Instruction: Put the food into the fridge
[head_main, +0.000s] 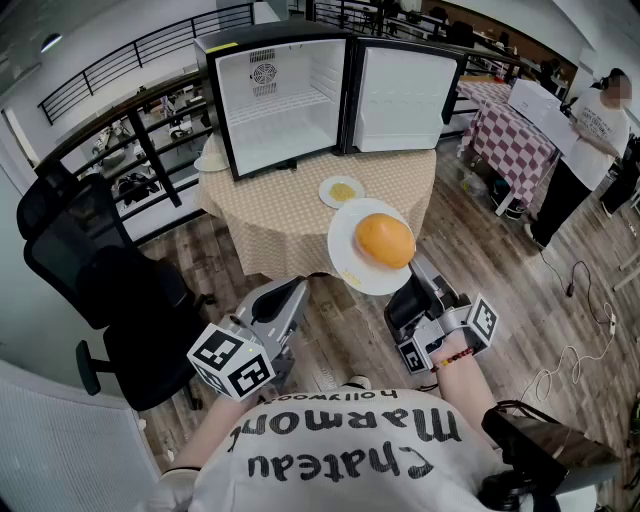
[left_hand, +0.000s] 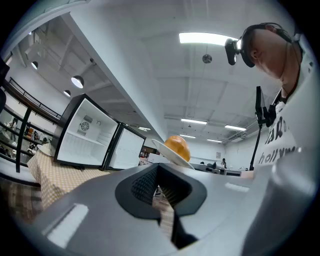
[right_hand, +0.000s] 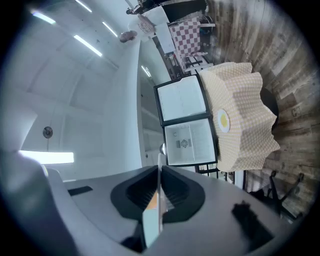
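A small black fridge (head_main: 285, 95) stands open and empty on a round table (head_main: 290, 215) with a beige chequered cloth; its door (head_main: 400, 95) swings to the right. My right gripper (head_main: 413, 272) is shut on the rim of a white plate (head_main: 352, 262) carrying an orange round food (head_main: 384, 240), held in the air in front of the table. In the right gripper view the plate rim (right_hand: 159, 200) shows edge-on between the jaws. A smaller plate of yellow food (head_main: 342, 191) lies on the table. My left gripper (head_main: 296, 290) hangs shut and empty, left of the plate.
A black office chair (head_main: 100, 290) stands to the left. A railing (head_main: 120, 130) runs behind the table. A person (head_main: 590, 130) stands at the far right by a chequered table (head_main: 510, 130). Cables (head_main: 580, 330) lie on the wooden floor. Another white dish (head_main: 211, 160) sits left of the fridge.
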